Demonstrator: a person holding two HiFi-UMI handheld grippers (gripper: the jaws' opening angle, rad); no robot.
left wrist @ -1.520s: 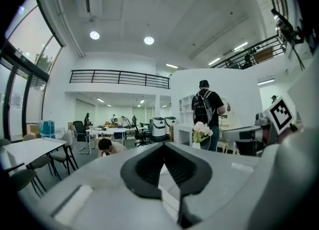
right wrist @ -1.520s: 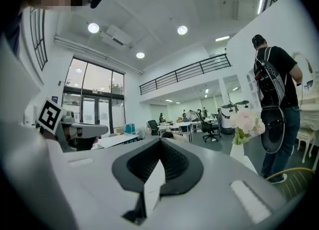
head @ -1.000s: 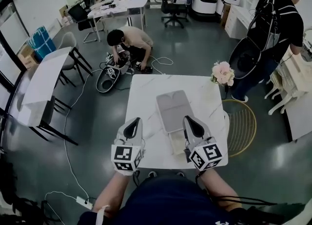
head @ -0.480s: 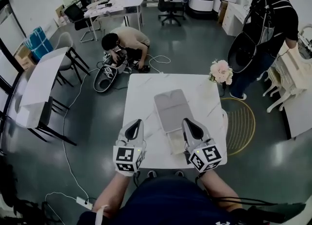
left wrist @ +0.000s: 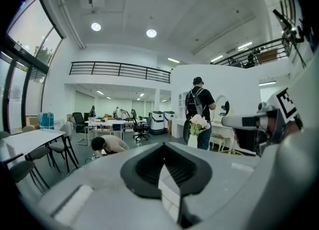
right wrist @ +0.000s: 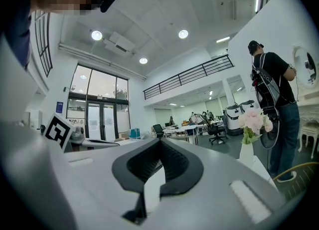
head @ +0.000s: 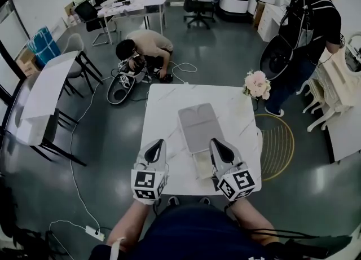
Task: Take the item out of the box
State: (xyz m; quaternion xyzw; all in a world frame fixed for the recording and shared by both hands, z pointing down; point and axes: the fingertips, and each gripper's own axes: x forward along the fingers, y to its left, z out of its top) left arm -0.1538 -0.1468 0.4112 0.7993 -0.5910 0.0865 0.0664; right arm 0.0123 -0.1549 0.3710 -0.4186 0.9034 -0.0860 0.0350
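Observation:
A flat grey box (head: 197,123) lies in the middle of the white marble table (head: 163,112). A paler part (head: 202,164) adjoins its near end, and what it holds cannot be told. My left gripper (head: 158,140) hovers over the table's front edge, left of the box, jaws shut and empty. My right gripper (head: 214,141) hangs beside the pale near end, also shut with nothing in it. In the left gripper view the closed left gripper (left wrist: 164,145) points out level across the room. The right gripper view shows the right gripper (right wrist: 159,140) likewise, jaws together.
A vase of pink flowers (head: 257,84) stands on the table's far right corner. A gold wire chair (head: 277,143) sits right of the table. One person crouches on the floor (head: 144,48) beyond it, and another with a backpack (head: 309,30) stands at the right. A white side table (head: 42,92) is at left.
Both grippers stay where they were, jaws unchanged. The standing person at the right has shifted a little, and the head view has drifted slightly.

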